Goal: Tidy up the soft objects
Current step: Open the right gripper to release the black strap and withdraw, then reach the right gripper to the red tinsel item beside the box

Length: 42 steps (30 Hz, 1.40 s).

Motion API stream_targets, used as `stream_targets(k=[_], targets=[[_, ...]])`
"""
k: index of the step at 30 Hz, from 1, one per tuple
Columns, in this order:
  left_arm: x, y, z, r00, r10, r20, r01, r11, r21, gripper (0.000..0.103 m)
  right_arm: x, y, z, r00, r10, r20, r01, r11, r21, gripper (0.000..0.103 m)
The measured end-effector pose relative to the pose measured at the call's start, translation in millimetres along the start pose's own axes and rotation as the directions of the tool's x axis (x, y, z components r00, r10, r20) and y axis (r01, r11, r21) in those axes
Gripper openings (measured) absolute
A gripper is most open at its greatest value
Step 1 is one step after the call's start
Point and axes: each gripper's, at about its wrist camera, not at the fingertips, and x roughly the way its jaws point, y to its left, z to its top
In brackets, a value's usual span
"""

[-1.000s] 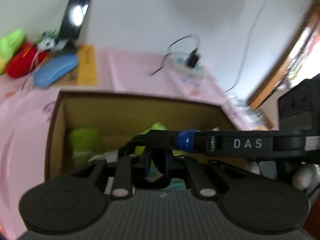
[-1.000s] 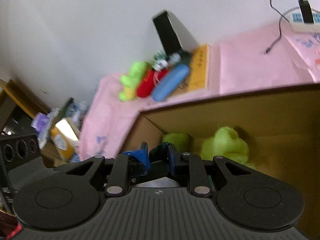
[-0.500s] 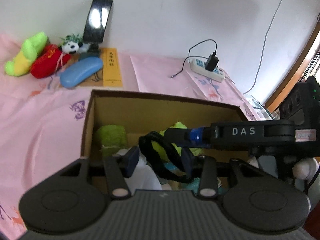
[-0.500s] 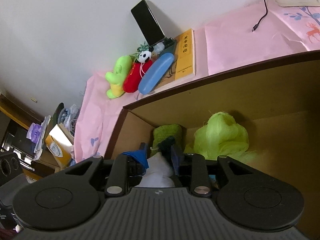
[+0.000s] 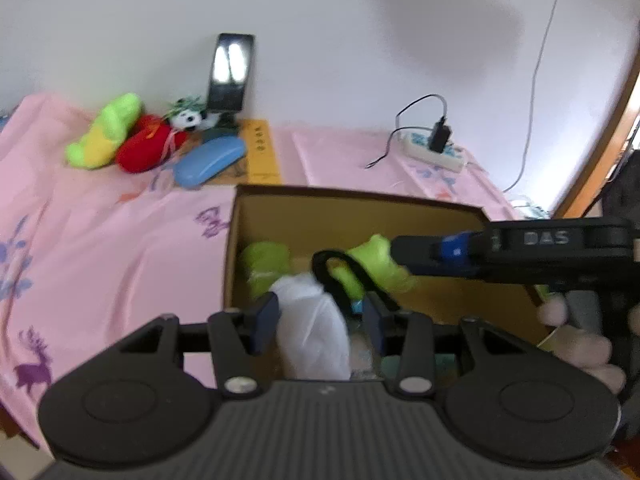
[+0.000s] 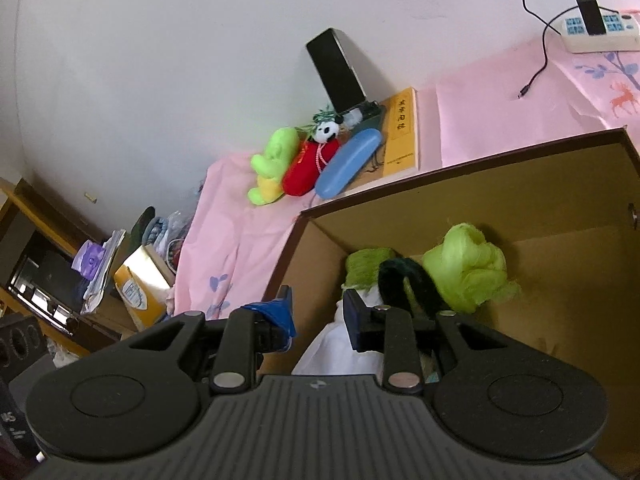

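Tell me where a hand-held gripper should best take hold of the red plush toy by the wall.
Probably across the narrow middle of the red plush toy, coming from above. It lies flat on the pink cloth, wedged between the green plush and the blue case, so its sides look crowded and only its top is free.

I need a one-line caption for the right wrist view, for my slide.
Open right gripper above a cardboard box holding green soft items and white cloth.
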Motion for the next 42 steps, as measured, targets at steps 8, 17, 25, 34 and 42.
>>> stream_targets(k=[8,17,25,34,42], targets=[[-13,-1,-16,0.993,0.109,-0.040,-0.110,0.994,-0.013,0.042,-12,23,-29,0.997,-0.073,-0.001,0.072,0.995,-0.075,0.012],[-15,-9,-31,0.975,0.204,-0.089,-0.204,0.979,0.016,0.044,-25,40,-57,0.989,-0.144,0.022,0.146,0.978,-0.150,0.012],[-9,-17,-43,0.960,0.250,-0.128,-0.245,0.968,0.054,0.046,-32,40,-75,0.989,-0.147,-0.001,0.146,0.980,-0.135,0.012],[-2,-20,-55,0.952,0.259,-0.164,-0.251,0.966,0.068,0.048,-28,34,-90,0.984,-0.171,-0.044,0.165,0.980,-0.110,0.012],[8,-18,-63,0.944,0.260,-0.203,-0.250,0.965,0.076,0.050,-21,26,-96,0.978,-0.187,-0.088,0.181,0.981,-0.071,0.012]])
